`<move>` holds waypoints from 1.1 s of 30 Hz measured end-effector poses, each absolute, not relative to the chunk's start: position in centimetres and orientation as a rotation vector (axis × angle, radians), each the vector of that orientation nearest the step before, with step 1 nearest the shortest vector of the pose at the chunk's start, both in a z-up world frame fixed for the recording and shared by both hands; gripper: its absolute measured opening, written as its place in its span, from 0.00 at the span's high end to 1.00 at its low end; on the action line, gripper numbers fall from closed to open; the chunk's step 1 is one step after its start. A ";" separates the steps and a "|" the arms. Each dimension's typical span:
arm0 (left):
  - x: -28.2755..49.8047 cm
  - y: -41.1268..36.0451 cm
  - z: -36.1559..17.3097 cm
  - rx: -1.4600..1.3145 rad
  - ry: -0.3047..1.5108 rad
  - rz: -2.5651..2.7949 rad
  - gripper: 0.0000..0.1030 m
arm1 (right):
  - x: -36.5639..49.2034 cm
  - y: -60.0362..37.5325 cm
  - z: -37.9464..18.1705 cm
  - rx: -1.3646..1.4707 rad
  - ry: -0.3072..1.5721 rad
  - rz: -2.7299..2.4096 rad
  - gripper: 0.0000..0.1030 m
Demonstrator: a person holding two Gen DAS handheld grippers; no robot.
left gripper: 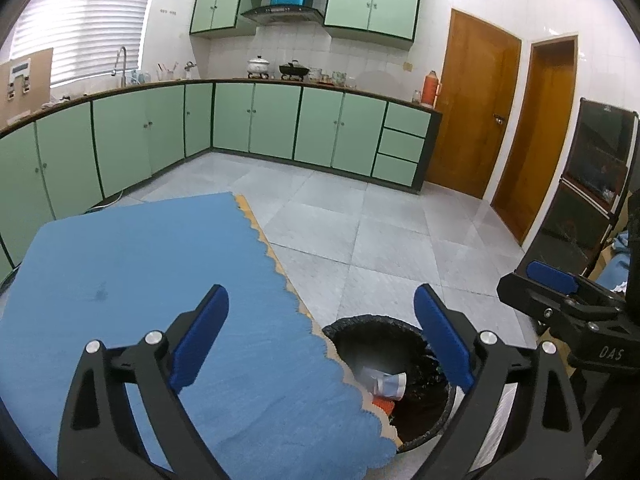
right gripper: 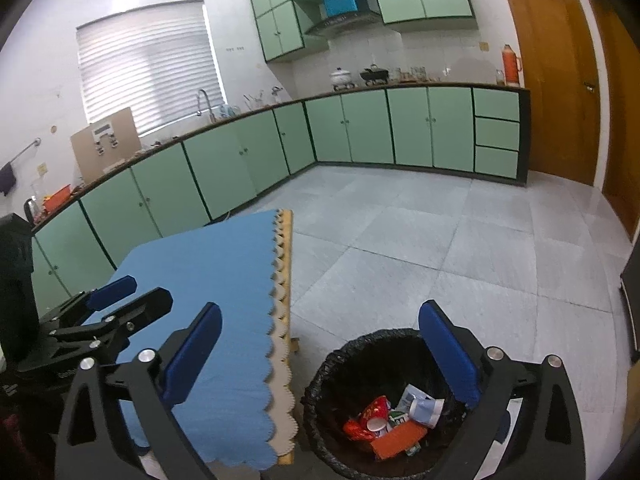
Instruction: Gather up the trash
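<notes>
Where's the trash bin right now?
On the floor by the table's right edge, the trash bin sits low in both wrist views, under the right gripper.

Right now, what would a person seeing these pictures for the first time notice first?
The eye goes first to the black-lined trash bin on the floor beside the table, holding a crumpled red wrapper, an orange carton and a pale blue paper cup. Next comes the blue scalloped tablecloth, bare on top, left of the bin. The left gripper and right gripper both stand open and hold nothing.
</notes>
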State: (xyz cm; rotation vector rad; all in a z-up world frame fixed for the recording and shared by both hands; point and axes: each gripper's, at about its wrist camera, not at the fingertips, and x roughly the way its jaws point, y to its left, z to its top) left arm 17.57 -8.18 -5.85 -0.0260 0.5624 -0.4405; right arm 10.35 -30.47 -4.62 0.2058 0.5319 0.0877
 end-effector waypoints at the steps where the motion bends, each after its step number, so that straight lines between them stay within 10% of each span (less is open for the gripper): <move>1: 17.3 -8.0 -5.5 -0.028 0.556 -0.438 0.10 | 10.2 -30.4 -4.4 0.202 0.529 0.091 0.06; 33: 12.2 -3.8 -2.0 -0.031 0.451 -0.356 0.07 | 6.8 -26.2 -1.0 0.120 0.470 0.167 0.06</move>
